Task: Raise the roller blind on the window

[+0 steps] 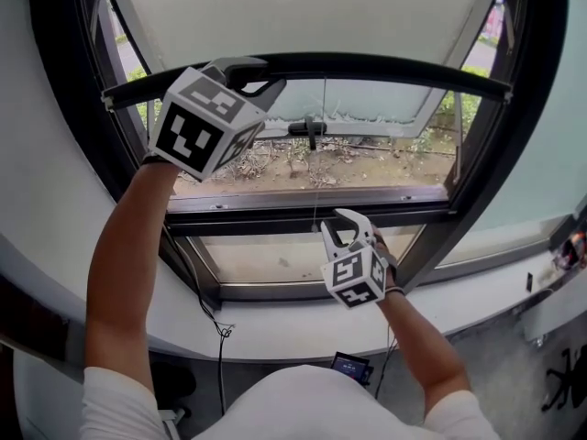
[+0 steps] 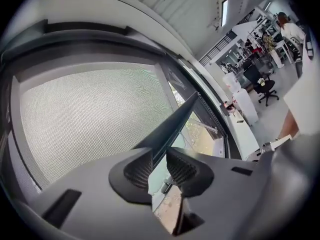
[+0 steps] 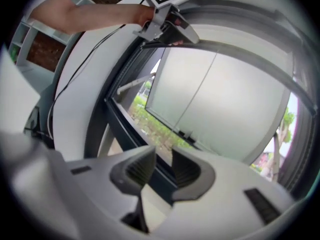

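The roller blind [image 1: 303,7] of pale mesh fabric covers the upper window. Its dark bottom bar [image 1: 385,65] runs across the pane. My left gripper [image 1: 266,73] is up at the bar's left part, shut on it, one finger above and one below. In the left gripper view the bar [image 2: 175,119] runs into the gap between the pads of the left gripper [image 2: 159,166]. My right gripper [image 1: 347,223] stands lower, in front of the window's cross rail, jaws apart with nothing between them. A thin cord [image 1: 321,154] hangs just left of it. The right gripper view shows the right gripper [image 3: 162,166], the blind [image 3: 225,109] and the cord [image 3: 197,94].
A dark window handle [image 1: 307,128] sits behind the glass line under the bar. The white sill [image 1: 275,324] curves below, with a black cable [image 1: 220,337] and a small screen device [image 1: 350,367]. An office with a chair [image 2: 265,86] lies to the right.
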The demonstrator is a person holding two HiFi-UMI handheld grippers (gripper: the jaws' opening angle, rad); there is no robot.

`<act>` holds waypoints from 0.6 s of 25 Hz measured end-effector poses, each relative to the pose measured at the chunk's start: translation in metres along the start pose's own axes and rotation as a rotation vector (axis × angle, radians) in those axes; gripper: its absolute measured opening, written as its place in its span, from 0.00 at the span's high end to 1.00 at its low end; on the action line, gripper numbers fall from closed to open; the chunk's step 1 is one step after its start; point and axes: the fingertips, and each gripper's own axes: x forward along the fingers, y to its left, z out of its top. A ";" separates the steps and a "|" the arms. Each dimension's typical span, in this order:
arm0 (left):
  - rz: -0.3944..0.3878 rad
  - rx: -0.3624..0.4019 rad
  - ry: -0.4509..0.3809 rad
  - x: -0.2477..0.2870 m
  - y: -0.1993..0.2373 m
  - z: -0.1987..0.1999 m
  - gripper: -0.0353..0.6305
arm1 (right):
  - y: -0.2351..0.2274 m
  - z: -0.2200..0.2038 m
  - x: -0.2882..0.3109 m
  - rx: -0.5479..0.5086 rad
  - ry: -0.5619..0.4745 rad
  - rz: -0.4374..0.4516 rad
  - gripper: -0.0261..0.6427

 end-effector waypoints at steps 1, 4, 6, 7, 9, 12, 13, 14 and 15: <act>0.001 0.004 0.002 0.000 0.000 0.001 0.79 | 0.002 -0.001 0.003 0.012 0.006 0.013 0.81; 0.004 0.015 0.007 0.001 0.003 0.005 0.79 | 0.009 -0.004 0.011 0.024 0.023 0.048 0.80; 0.004 0.024 0.011 0.002 0.004 0.006 0.79 | 0.014 -0.005 0.015 0.019 0.026 0.060 0.79; 0.005 0.029 0.013 0.002 0.005 0.007 0.79 | 0.016 -0.005 0.016 0.015 0.027 0.065 0.79; 0.008 0.036 0.018 0.002 0.007 0.008 0.79 | 0.019 -0.004 0.018 0.008 0.027 0.071 0.79; 0.012 0.043 0.024 0.002 0.009 0.009 0.79 | 0.020 -0.004 0.021 0.006 0.030 0.078 0.79; 0.013 0.044 0.021 0.002 0.010 0.011 0.79 | 0.020 -0.004 0.021 0.005 0.030 0.080 0.79; 0.016 0.044 0.018 0.002 0.011 0.013 0.79 | 0.019 -0.004 0.021 0.004 0.031 0.081 0.79; 0.020 0.043 0.016 0.002 0.012 0.014 0.79 | 0.019 -0.004 0.021 0.003 0.031 0.081 0.79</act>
